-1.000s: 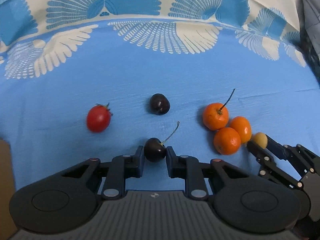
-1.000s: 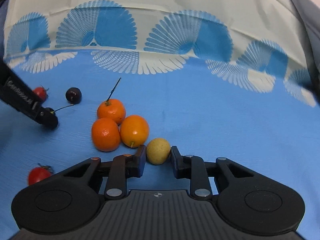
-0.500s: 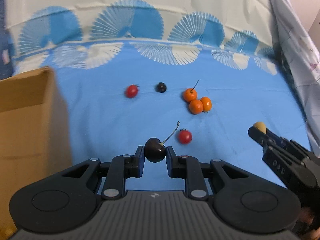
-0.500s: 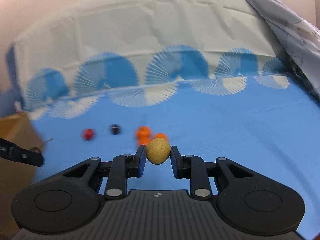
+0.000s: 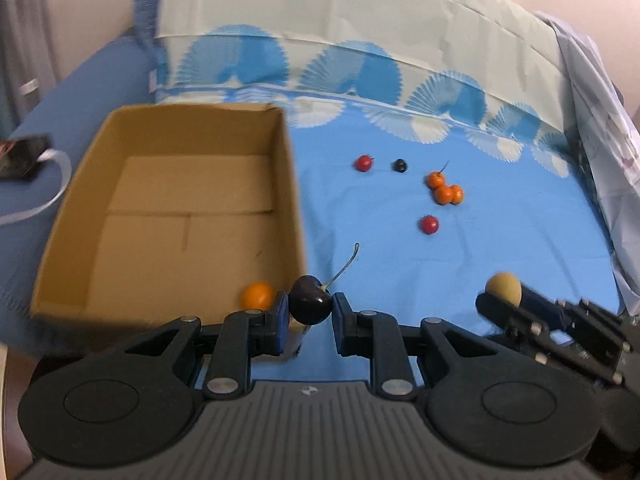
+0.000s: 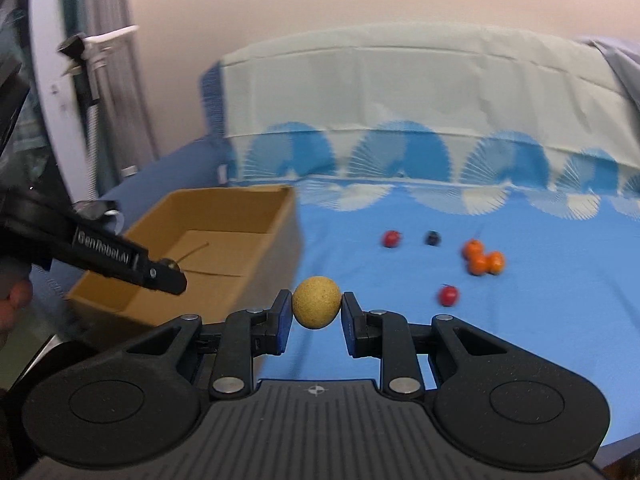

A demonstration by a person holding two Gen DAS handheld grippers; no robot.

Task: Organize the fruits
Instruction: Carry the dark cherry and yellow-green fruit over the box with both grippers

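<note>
Clamped in the left gripper (image 5: 310, 306), seen from the left wrist, is a dark cherry (image 5: 310, 300) — glossy, nearly black, with a long thin green stem curving up and to the right. It hangs at the near right corner of an open cardboard box (image 5: 76, 216), whose brown floor shows two flaps and one orange fruit (image 5: 258, 295) lying in the near right corner. On the blue tablecloth (image 5: 500, 240) to the right of the box lie a red cherry tomato (image 5: 364, 163), a second dark cherry (image 5: 399, 165), a tight cluster of three small oranges (image 5: 445, 189) with a stem on the farthest one, and another red tomato (image 5: 429, 224) nearer the camera. At the lower right the right gripper (image 5: 500, 300) reaches in, carrying a pale yellow fruit (image 5: 504, 287).

From the right wrist, the right gripper (image 6: 316, 309) is closed on that yellow fruit (image 6: 316, 302) — round, matte, tan-yellow with a finely speckled skin — held over the blue cloth just right of the box (image 6: 224, 216). The left gripper (image 6: 170, 270) crosses in from the left over the box opening; its cherry is mostly hidden, only the stem showing. The loose tomatoes, cherry and oranges (image 6: 482, 261) lie blurred farther back on the cloth.
</note>
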